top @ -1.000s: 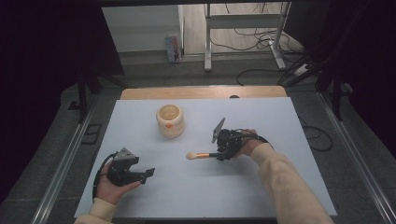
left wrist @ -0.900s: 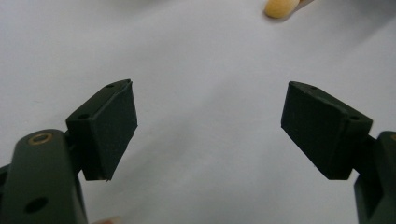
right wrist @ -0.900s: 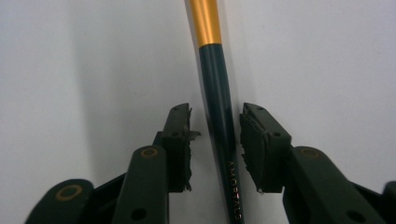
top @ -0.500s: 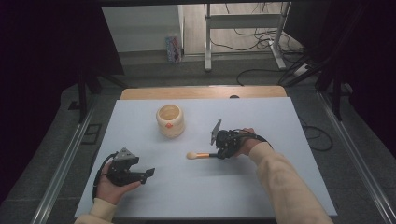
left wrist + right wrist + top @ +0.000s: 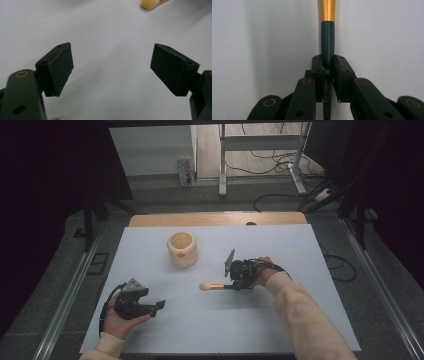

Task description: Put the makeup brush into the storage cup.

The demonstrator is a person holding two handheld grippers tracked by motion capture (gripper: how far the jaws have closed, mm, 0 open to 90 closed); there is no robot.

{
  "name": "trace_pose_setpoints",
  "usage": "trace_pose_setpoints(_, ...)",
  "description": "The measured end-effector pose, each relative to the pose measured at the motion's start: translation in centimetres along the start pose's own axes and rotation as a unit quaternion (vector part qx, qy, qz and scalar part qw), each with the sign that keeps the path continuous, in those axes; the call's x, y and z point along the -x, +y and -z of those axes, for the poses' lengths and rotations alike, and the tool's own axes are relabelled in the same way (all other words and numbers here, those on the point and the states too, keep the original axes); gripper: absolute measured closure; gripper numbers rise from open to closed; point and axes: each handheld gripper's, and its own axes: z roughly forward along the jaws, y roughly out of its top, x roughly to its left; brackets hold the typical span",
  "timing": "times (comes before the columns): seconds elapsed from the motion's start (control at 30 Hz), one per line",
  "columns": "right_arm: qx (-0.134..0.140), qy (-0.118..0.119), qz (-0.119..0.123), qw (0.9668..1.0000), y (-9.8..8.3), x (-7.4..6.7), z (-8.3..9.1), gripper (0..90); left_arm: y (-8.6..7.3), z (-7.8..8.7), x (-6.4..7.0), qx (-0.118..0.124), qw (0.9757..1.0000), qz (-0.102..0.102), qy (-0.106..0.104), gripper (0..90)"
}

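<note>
High view shows a makeup brush (image 5: pixel 216 286) lying flat on the white surface (image 5: pixel 300 255), its pale tuft pointing toward the person's left and its dark handle reaching into the right gripper (image 5: pixel 236 286). A cream-coloured jar (image 5: pixel 182 249) with an open top stands upright further back, near the brush but apart from it.

Right gripper view looks straight along the handle (image 5: pixel 328 45): the 2 black jaws have just been closing and now pinch the dark green shaft between them, below the gold ferrule (image 5: pixel 328 10). The pads (image 5: pixel 318 67) press on both sides of the shaft.

Left gripper (image 5: pixel 150 307) rests low on the surface, well apart from the brush. Left gripper view has its jaws standing wide with nothing but bare surface between them, and the brush's tuft (image 5: pixel 149 3) shows at the top edge.

The brush looks light, thin and stiff along the handle, with a soft tuft that would crush or splay if squeezed. Its lacquered, tapering, round shaft is probably slippery and could roll or swivel in the pinch. The present hold on the handle looks like the right spot, with the tuft left free.
</note>
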Motion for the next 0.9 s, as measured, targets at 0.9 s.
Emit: trace_pose_setpoints(0.9, 0.044, -0.052, -0.031, 0.9972, -0.5, -0.6, 3.3, 80.5, 0.0, 0.0, 0.0, 0.0, 1.0, 0.0, 0.0, 19.3)
